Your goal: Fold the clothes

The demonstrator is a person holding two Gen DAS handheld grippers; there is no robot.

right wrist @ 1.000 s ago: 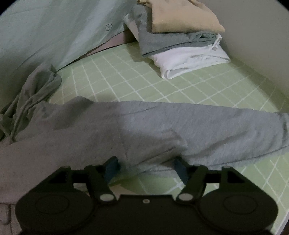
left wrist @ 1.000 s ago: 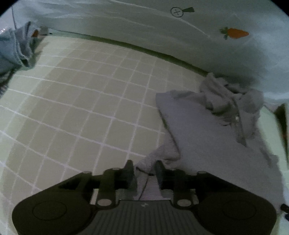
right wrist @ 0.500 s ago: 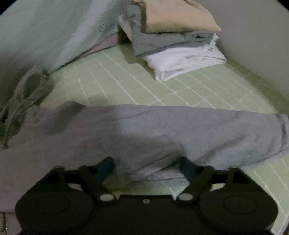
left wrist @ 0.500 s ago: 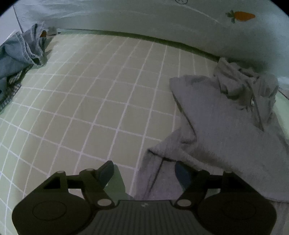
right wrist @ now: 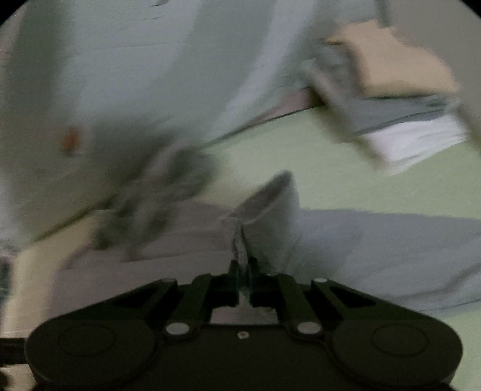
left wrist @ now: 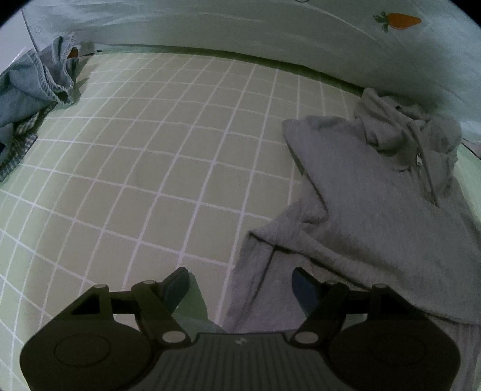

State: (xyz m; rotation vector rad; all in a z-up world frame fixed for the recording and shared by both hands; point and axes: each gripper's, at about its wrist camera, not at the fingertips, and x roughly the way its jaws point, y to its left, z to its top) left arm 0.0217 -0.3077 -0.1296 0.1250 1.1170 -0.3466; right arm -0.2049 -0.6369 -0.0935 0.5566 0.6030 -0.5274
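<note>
A grey hoodie [left wrist: 375,204] lies spread on the green checked sheet [left wrist: 150,150], hood and drawstring bunched at the far right. My left gripper [left wrist: 240,285] is open and empty, hovering over the hoodie's near left edge. In the blurred right wrist view, my right gripper [right wrist: 243,264] is shut on a pinched fold of the grey hoodie [right wrist: 264,204], which rises in a peak from the fingers. The sleeve [right wrist: 390,249] stretches away to the right.
A crumpled blue denim garment [left wrist: 33,87] lies at the far left. A pale quilt with a carrot print [left wrist: 396,21] runs along the back. A stack of folded clothes, beige on grey on white [right wrist: 399,99], sits at the right by the wall.
My left gripper let go of the hoodie's edge and opened wide, then drew back. My right gripper closed on a fold of the hoodie and is moving fast, blurring its view.
</note>
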